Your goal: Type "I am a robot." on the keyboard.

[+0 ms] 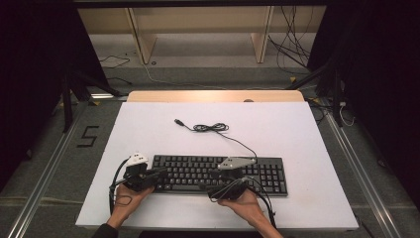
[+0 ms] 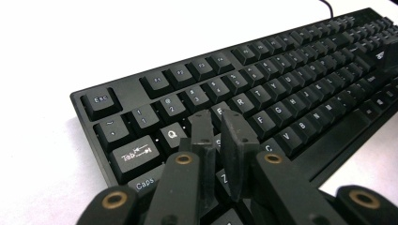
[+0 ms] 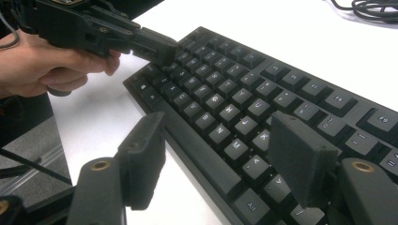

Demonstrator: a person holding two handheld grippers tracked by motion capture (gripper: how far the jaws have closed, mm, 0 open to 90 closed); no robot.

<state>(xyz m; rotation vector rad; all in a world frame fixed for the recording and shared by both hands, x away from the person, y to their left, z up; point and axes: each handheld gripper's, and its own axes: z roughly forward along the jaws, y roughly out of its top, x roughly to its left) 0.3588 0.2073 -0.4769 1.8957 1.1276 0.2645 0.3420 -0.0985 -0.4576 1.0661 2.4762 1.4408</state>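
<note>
pressing looks to be the work in hand: the left gripper has its jaws drawn nearly together, a thin slit between them, gripping nothing, their tips down over the letter keys near q and e of the black keyboard. held narrow like that, the pair probably serves as one blunt finger, small enough to strike a single key without catching its neighbours. i cannot tell whether the tips actually touch a key or hover just above.

the right gripper has its jaws wide apart and empty, one over the bare bench just off the keyboard's near edge, the other above the bottom letter row by the alt key. my guess is it waits there in reserve, or could steady the board if it slides.

in the high view the keyboard lies flat at about 6 o'clock on the white bench, close to the person, with the left hand at its 9 o'clock end and the right hand at its near edge around the middle. its cable trails off toward 12 o'clock, loosely coiled, its plug lying free, well away from the grippers.
</note>
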